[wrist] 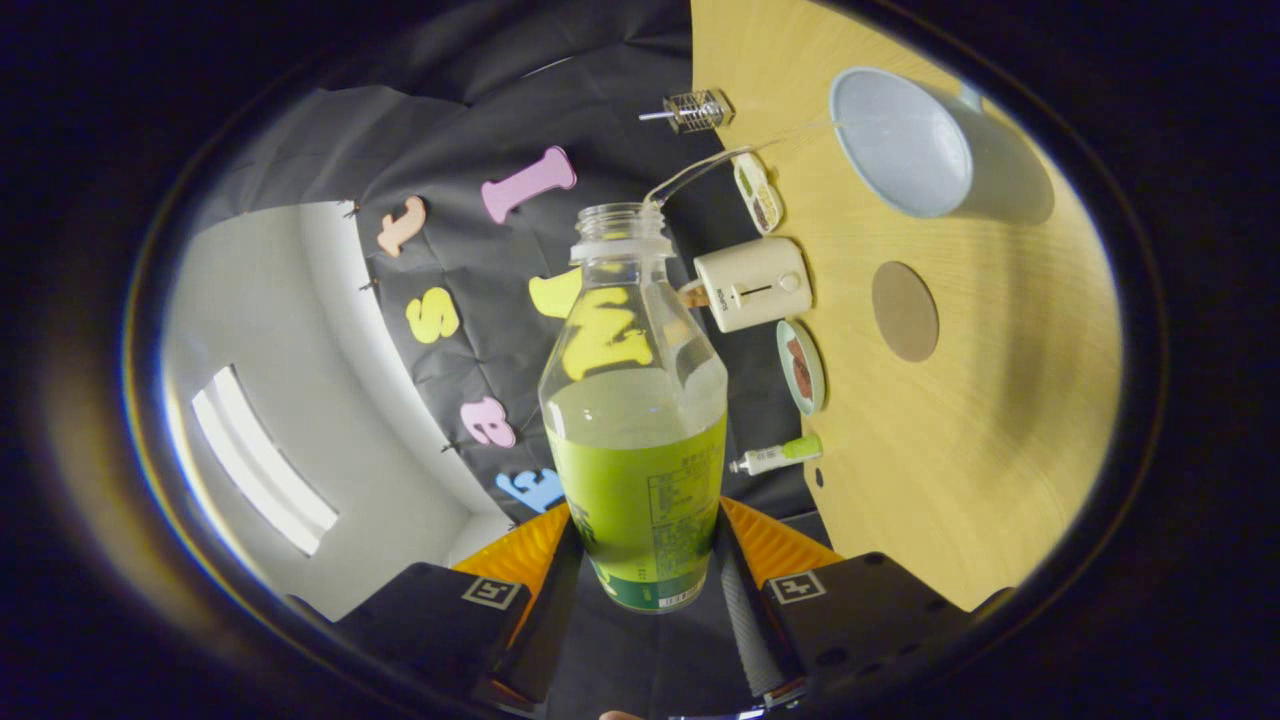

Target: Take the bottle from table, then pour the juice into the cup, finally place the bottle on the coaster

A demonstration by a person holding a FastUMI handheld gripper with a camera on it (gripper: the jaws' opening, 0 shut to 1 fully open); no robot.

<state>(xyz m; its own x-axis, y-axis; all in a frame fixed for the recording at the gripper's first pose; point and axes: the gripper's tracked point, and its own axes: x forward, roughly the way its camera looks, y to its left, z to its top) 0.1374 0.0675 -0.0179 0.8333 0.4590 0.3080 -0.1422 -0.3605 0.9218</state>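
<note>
A clear plastic bottle (634, 410) with a green label and no cap sits between my fingers, and my gripper (640, 560) is shut on its lower body. The view is rolled, so the bottle lies tipped toward the wooden table (980, 420). A thin stream (740, 152) of liquid arcs from the bottle's mouth to the rim of the pale blue cup (900, 140). Pale liquid fills the bottle to about the label's top. A round brown coaster (905, 310) lies on the table, between the cup and my fingers.
Along the table's back edge by the black cloth stand a cream toaster-like appliance (752, 284), a small green plate (801, 366), an oval dish (757, 192), a small tube with a green cap (776, 457) and a wire holder (697, 110). A white wall and ceiling light (262, 460) show behind.
</note>
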